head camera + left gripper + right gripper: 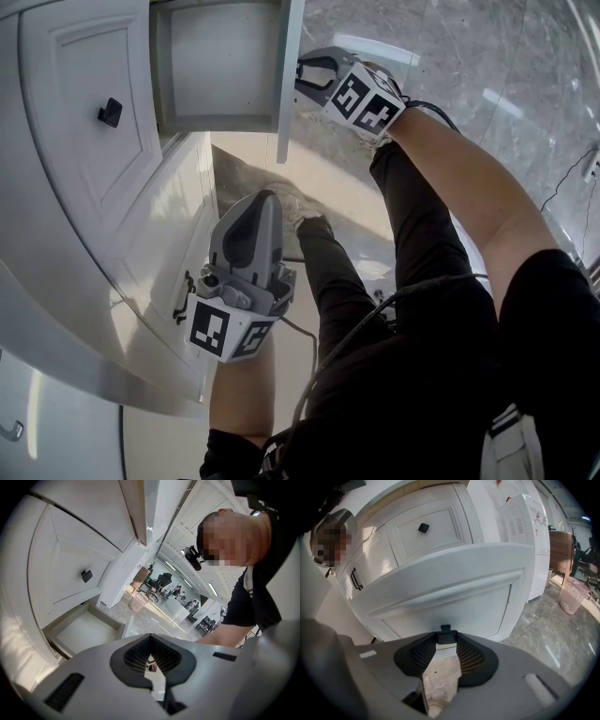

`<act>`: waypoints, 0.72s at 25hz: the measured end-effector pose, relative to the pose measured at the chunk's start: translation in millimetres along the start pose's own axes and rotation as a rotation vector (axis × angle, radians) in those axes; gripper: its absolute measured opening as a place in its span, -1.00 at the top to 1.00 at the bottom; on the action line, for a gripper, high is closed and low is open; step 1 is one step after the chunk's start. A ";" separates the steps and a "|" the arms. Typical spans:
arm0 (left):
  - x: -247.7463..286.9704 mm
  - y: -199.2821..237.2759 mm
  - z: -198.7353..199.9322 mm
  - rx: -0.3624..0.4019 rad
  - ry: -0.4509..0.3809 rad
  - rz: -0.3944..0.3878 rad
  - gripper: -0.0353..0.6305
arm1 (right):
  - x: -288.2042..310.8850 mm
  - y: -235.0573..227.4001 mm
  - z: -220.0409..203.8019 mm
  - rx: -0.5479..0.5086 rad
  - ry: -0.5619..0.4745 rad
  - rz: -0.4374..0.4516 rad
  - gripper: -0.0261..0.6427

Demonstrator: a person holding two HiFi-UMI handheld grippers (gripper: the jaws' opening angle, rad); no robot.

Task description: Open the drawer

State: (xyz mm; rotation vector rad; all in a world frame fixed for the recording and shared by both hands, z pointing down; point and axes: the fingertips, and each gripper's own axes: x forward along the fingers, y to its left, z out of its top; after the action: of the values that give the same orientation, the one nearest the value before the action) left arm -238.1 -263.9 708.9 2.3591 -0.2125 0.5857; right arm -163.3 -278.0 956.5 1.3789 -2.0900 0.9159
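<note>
The white drawer (287, 56) stands pulled out of the cabinet, and its bare inside (84, 630) is in sight in the left gripper view. My right gripper (306, 81) is at the drawer front (454, 583). The small black knob (446, 635) sits between its fingertips, touched on both sides, so it (446, 638) is shut on the knob. My left gripper (266, 201) hangs in the air below the drawer, away from the cabinet. Its jaws (150, 638) are shut on nothing.
A white cabinet door with a square black knob (110, 112) is left of the drawer. A lower door carries a black bar handle (180, 298). The person's legs and a shoe (295, 208) stand on the marble floor. A pink bin (572, 595) is further off.
</note>
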 end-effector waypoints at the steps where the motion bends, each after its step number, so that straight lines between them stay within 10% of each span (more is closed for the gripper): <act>1: 0.3 -0.5 -0.1 0.000 0.000 -0.001 0.92 | 0.1 0.2 -0.2 0.002 -0.002 0.003 0.52; 18: -4.0 4.2 -2.0 -0.002 0.002 0.005 0.92 | 3.0 -1.2 -2.2 0.018 -0.020 0.023 0.52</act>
State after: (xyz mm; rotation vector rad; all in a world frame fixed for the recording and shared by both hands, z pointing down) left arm -243.6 -265.8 710.8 2.3568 -0.2175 0.5898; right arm -163.3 -278.5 960.4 1.3815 -2.1208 0.9363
